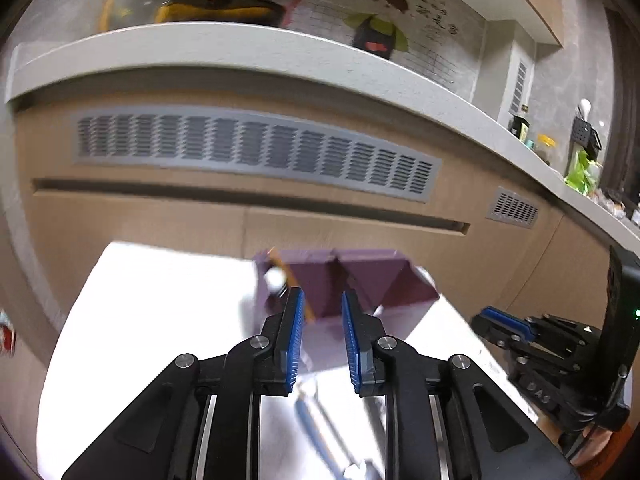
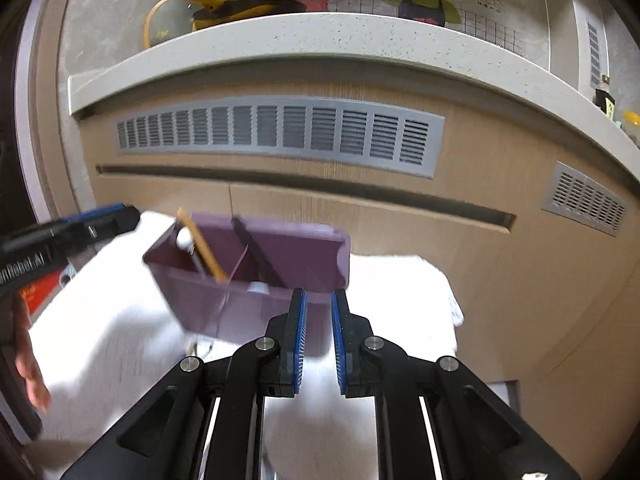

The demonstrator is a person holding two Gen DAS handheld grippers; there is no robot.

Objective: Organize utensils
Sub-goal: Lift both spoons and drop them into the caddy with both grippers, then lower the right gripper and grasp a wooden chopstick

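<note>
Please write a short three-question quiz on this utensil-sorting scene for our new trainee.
1. True or false: the purple utensil box stands on a white cloth.
2. Which gripper holds a utensil? A) left gripper B) right gripper C) neither
3. Fill in: the wooden chopsticks lean in the box's ____ compartment, as the right wrist view shows it.

Key: 1 true. 2 C, since both are open and hold nothing. 3 left.
</note>
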